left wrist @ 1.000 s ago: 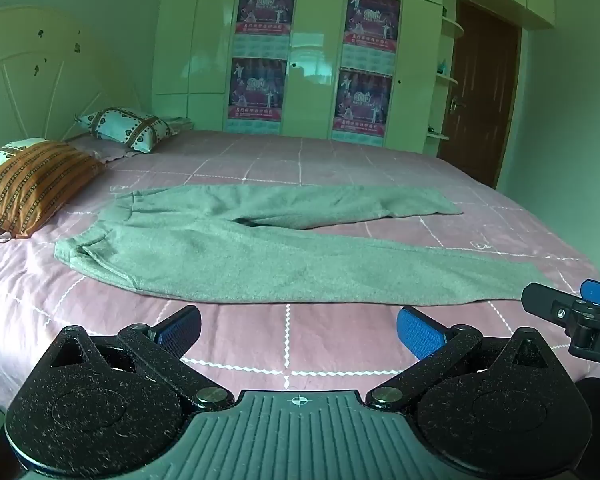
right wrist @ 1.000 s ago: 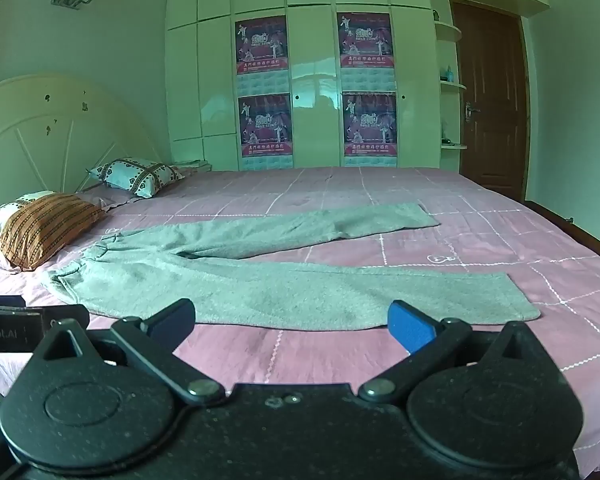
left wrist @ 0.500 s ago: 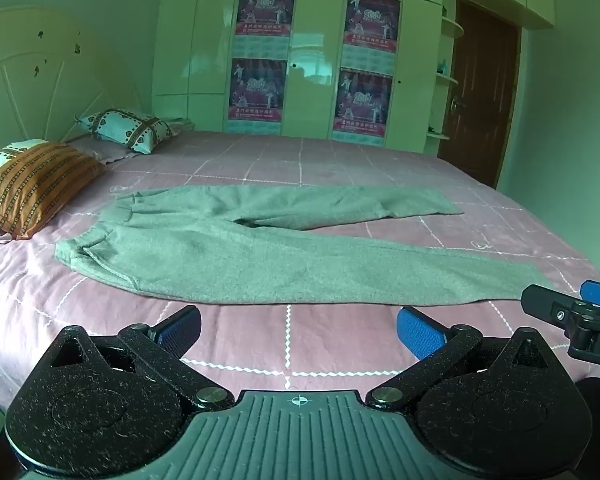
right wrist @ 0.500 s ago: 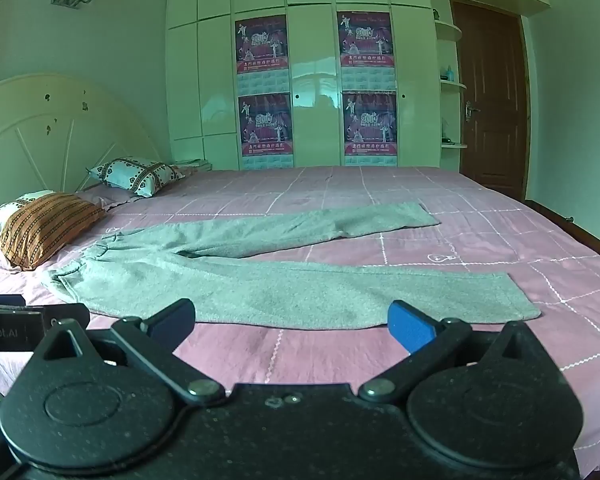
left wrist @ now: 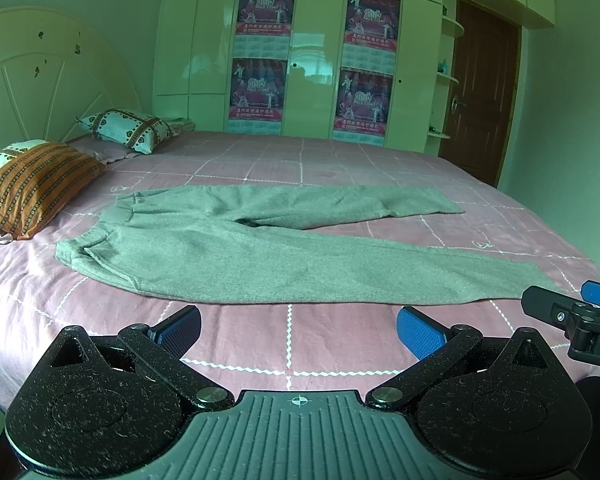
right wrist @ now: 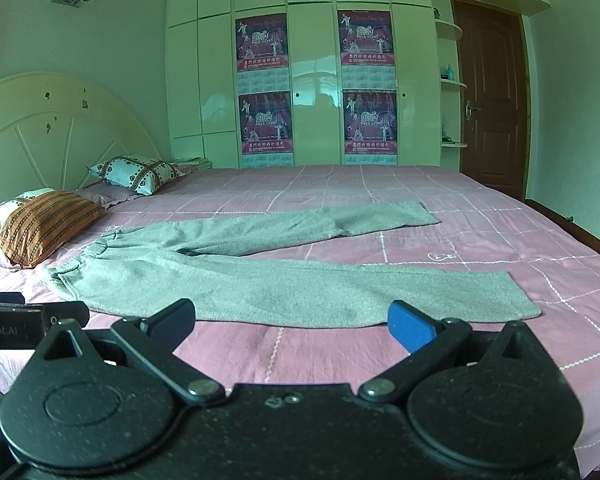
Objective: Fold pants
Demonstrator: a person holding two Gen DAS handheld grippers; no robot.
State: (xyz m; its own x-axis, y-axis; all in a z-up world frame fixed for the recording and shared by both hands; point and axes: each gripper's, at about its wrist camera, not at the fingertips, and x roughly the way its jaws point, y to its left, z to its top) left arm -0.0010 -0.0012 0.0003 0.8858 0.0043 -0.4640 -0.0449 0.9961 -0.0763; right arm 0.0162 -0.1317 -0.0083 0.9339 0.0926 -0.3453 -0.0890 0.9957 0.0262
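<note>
The grey sweatpants (left wrist: 260, 256) lie flat on the pink checked bed (left wrist: 300, 160), not yet folded. Their long axis runs left to right across the view: waistband (left wrist: 96, 240) at the left, near the striped orange pillow (left wrist: 32, 188), and the two legs spread apart toward the right, one near and one far, parting in a narrow V. The near leg's cuff (right wrist: 516, 292) ends at the right, the far leg's cuff (right wrist: 424, 210) further back.

Both tongs hang just short of the near edge of the bed, released and holding nothing. The left tongs (left wrist: 298, 326) sit in front of the middle of the near leg, closer to the waistband end; the right tongs (right wrist: 290, 320) face the near leg toward the cuff end, and their tip (left wrist: 572, 312) shows at the right of the left view, just beside that cuff.

The likely first fold is leg over leg, so each tong would take its own end of the near leg's edge.
</note>
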